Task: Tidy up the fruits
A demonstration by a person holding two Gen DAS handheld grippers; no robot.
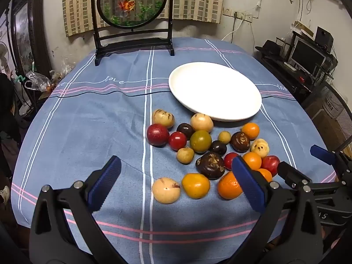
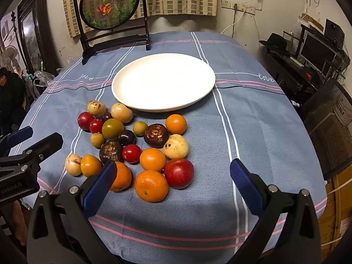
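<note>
Several small fruits lie loose on the blue cloth in front of an empty white plate [image 1: 215, 90], which also shows in the right wrist view [image 2: 164, 81]. They include oranges [image 2: 151, 186], a red plum [image 2: 179, 173], dark mangosteens [image 1: 210, 165], pale yellow fruits [image 1: 166, 190] and a green-brown fruit [image 1: 200, 141]. My left gripper [image 1: 176, 184] is open and empty, above the near edge of the pile. My right gripper [image 2: 173, 182] is open and empty, with the nearest orange and the plum between its fingers' line of sight.
A round goldfish screen on a black stand [image 1: 132, 15] stands at the table's far edge. The right gripper's body [image 1: 319, 176] shows at the right of the left wrist view. A desk with a monitor [image 2: 316, 52] and a mesh chair [image 2: 330, 121] stand to the right.
</note>
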